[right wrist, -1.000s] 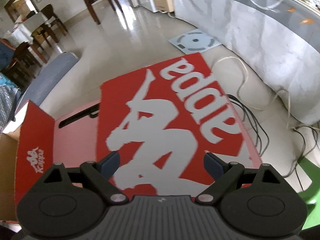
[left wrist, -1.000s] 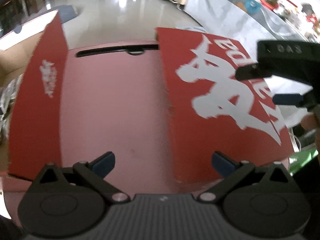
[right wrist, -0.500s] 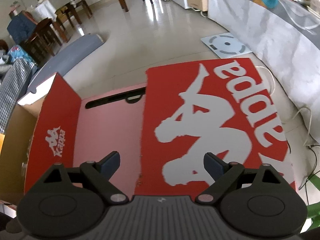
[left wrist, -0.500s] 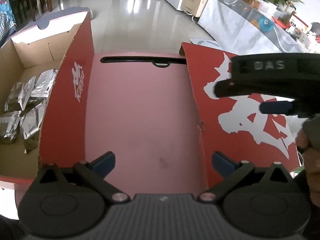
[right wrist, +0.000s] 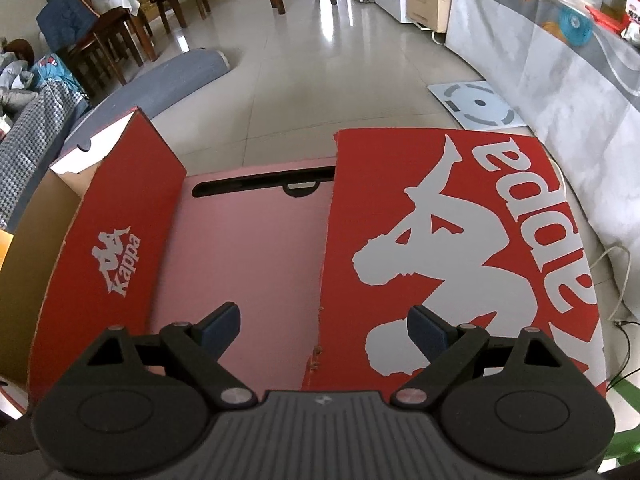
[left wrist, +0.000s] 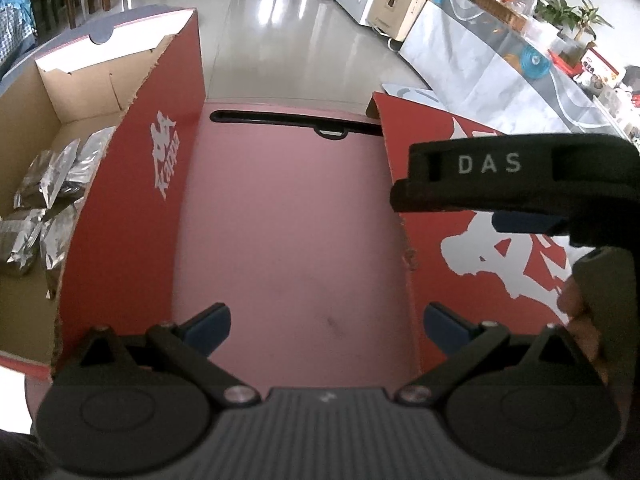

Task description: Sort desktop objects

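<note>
A pink desk top (left wrist: 288, 220) with a dark slot (left wrist: 288, 120) at its far edge lies below both grippers. On its left stands an open red Kappa shoebox (left wrist: 132, 200) with several silver foil packets (left wrist: 44, 200) inside. A red lid (right wrist: 460, 240) with a white logo lies flat on the right. My left gripper (left wrist: 326, 322) hangs open over the bare pink surface, holding nothing. My right gripper (right wrist: 324, 326) is open above the lid's left edge, also holding nothing. Its black housing (left wrist: 500, 176) shows at the right of the left wrist view, over the lid.
Beyond the desk is tiled floor with a rolled grey mat (right wrist: 168, 80), wooden chairs (right wrist: 120, 32) and a white scale (right wrist: 478, 104). A marble counter (right wrist: 560, 72) runs along the right, with cables (right wrist: 616, 272) on the floor beside it.
Both grippers have shifted left across the desk. The open box with foil packets has come into the left wrist view. The right gripper now hangs over the lid's left edge. Both stay open.
</note>
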### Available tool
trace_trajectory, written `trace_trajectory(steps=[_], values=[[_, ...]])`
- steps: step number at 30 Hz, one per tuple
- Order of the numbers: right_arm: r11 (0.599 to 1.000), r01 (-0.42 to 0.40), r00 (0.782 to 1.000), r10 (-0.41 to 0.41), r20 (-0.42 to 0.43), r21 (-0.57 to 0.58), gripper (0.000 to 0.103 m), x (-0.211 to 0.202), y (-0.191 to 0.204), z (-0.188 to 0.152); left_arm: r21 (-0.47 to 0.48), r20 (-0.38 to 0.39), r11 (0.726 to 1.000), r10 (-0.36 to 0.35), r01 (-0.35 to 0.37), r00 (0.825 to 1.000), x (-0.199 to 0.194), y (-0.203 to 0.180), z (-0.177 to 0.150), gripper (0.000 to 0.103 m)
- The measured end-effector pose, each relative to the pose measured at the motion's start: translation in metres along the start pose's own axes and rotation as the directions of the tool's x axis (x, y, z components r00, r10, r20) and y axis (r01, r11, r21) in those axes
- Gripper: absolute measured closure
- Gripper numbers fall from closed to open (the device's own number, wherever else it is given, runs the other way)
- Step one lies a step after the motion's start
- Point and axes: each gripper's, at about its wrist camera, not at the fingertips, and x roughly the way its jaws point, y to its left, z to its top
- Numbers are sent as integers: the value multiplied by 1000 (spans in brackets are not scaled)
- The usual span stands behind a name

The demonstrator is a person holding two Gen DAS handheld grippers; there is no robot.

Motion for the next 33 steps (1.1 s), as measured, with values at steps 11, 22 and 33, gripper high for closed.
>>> trace_trajectory(steps=[11, 22, 33], values=[[999, 24, 999, -25, 22, 33, 12, -7, -10, 1, 15, 2, 1000, 6, -6, 1000, -10, -11, 1, 0], [999, 40, 998, -40, 38, -5, 12, -17, -2, 0, 61, 56, 995, 78, -81, 995, -48, -15, 6, 0], [999, -13, 999, 15, 40, -43, 12, -17, 14, 2, 30, 96, 988, 148, -151, 984, -74, 4, 15, 0]])
